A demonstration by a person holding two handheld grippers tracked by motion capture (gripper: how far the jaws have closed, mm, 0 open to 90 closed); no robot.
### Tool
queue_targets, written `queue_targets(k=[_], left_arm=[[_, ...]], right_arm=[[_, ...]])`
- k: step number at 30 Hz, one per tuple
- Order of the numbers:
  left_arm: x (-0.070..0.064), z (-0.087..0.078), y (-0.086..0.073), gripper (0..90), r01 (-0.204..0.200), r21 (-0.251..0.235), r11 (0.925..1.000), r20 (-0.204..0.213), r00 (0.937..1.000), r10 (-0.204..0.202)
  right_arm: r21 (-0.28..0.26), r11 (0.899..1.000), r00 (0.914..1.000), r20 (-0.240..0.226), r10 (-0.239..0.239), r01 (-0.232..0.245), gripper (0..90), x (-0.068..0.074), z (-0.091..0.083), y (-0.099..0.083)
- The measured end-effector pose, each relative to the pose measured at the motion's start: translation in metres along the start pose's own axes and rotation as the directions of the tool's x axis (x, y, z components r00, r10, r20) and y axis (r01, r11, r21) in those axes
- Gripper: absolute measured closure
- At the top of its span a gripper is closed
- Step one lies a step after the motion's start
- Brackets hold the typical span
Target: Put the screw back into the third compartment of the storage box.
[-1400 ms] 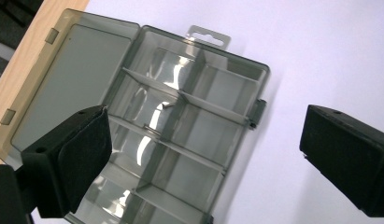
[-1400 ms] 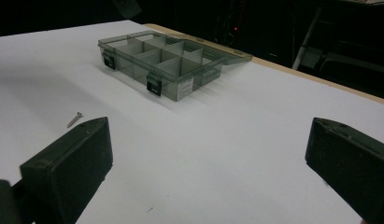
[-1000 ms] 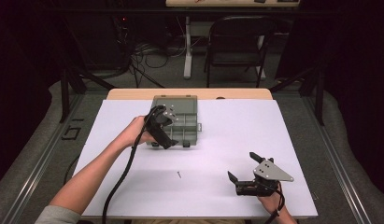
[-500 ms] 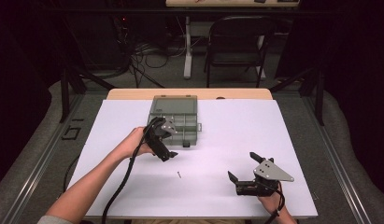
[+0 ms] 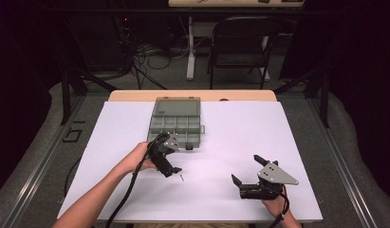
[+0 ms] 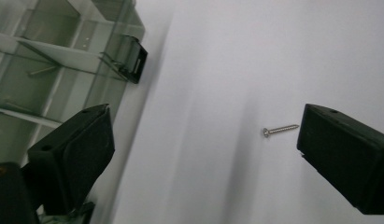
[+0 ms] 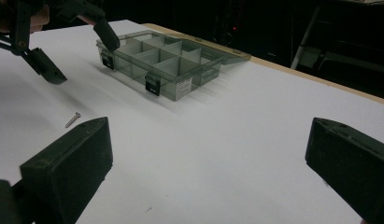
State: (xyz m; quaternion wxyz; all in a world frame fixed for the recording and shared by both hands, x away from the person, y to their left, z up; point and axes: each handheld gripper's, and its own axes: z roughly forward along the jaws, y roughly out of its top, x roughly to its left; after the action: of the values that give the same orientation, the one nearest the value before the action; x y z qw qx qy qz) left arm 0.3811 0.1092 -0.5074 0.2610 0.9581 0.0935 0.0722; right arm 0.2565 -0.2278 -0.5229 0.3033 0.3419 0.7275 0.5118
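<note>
Left gripper [image 5: 170, 161] spread wide, empty, screw [image 6: 279, 130] at its 3 o'clock untouched on the table. Pick and drop into organizer box [image 5: 176, 124] pending. Right gripper [image 5: 246, 171] parted, idle.

A dim lab: white-covered table [image 5: 240, 123], floor cables [image 5: 150, 57], folding chair [image 5: 240, 42].

Silver screw [image 6: 279, 130], smoky grey organizer box [image 5: 176, 124], black tongs [image 5: 172, 162], white table [image 5: 240, 142].
</note>
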Motion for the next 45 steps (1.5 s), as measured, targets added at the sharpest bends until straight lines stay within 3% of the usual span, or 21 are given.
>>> queue_targets(k=[10, 15, 18, 20, 22, 25, 26, 28, 29, 33, 37, 40, 41, 43, 45], left_arm=[[-0.012, 0.015, -0.002, 14.5, -0.025, 0.007, 0.9997, 0.057, 0.9981, 0.024], [-0.015, 0.02, -0.002, 31.7, -0.053, 0.004, 0.9986, 0.093, 0.9943, 0.052], [-0.017, 0.024, -0.003, 36.6, -0.068, 0.01, 0.9976, 0.117, 0.9909, 0.067], [-0.018, 0.026, -0.003, 47.3, -0.079, 0.005, 0.9969, 0.13, 0.9885, 0.078], [-0.018, 0.027, -0.003, 51.3, -0.091, 0.0, 0.9958, 0.173, 0.9809, 0.09], [-0.021, 0.032, -0.004, 63.2, -0.114, 0.005, 0.9934, 0.19, 0.9755, 0.111], [-0.02, 0.032, -0.004, 66.0, -0.125, 0.019, 0.992, 0.212, 0.9701, 0.118], [-0.021, 0.032, -0.005, 67.3, -0.128, 0.009, 0.9917, 0.197, 0.9725, 0.124], [-0.021, 0.032, -0.006, 72.5, -0.123, 0.011, 0.9923, 0.201, 0.9724, 0.118], [-0.021, 0.032, -0.007, 77.8, -0.127, 0.007, 0.9918, 0.206, 0.9707, 0.123], [-0.023, 0.031, -0.008, 88.6, -0.139, 0.011, 0.9903, 0.209, 0.9688, 0.134], [-0.022, 0.03, -0.008, 89.9, -0.146, 0.018, 0.9891, 0.213, 0.967, 0.139], [-0.021, 0.029, -0.008, 89.9, -0.146, 0.023, 0.989, 0.239, 0.9614, 0.136], [-0.023, 0.03, -0.008, 89.8, -0.142, 0.018, 0.9896, 0.204, 0.9696, 0.136], [-0.022, 0.03, -0.008, 88.7, -0.142, 0.015, 0.9897, 0.2, 0.9702, 0.137]], right_arm=[[0.003, 1.0, 1.0, 0.001, 0.0, 0.0, 0.2, 0.0, -0.001, 0.0], [0.002, 1.0, 1.0, 0.0, 0.002, -0.002, 0.2, 0.0, 0.0, 0.0], [0.003, 1.0, 1.0, 0.0, 0.003, -0.003, 0.2, 0.0, 0.0, 0.0], [0.003, 1.0, 1.0, -0.001, 0.002, -0.002, 0.2, 0.0, 0.0, 0.0], [0.003, 1.0, 1.0, -0.002, 0.001, -0.001, 0.2, 0.0, 0.0, 0.0], [0.0, 1.0, 1.0, -0.005, 0.004, -0.004, 0.2, 0.0, 0.0, 0.0], [0.0, 1.0, 1.0, -0.006, 0.003, -0.003, 0.2, 0.0, 0.0, 0.0], [-0.001, 1.0, 1.0, -0.006, 0.004, -0.004, 0.2, 0.0, 0.0, 0.0], [-0.001, 1.0, 1.0, -0.005, 0.007, -0.007, 0.2, 0.0, 0.0, 0.0], [0.0, 1.0, 1.0, -0.004, 0.006, -0.006, 0.2, 0.0, 0.0, 0.0], [0.001, 1.0, 1.0, -0.001, 0.005, -0.005, 0.2, 0.0, 0.0, 0.0], [0.001, 1.0, 1.0, -0.002, 0.005, -0.005, 0.2, 0.0, 0.0, 0.0], [0.001, 1.0, 1.0, -0.002, 0.005, -0.005, 0.2, 0.0, 0.0, 0.0], [0.002, 1.0, 1.0, -0.002, 0.004, -0.004, 0.2, 0.0, 0.0, 0.0], [0.001, 1.0, 1.0, -0.003, 0.005, -0.005, 0.2, 0.0, 0.0, 0.0]])
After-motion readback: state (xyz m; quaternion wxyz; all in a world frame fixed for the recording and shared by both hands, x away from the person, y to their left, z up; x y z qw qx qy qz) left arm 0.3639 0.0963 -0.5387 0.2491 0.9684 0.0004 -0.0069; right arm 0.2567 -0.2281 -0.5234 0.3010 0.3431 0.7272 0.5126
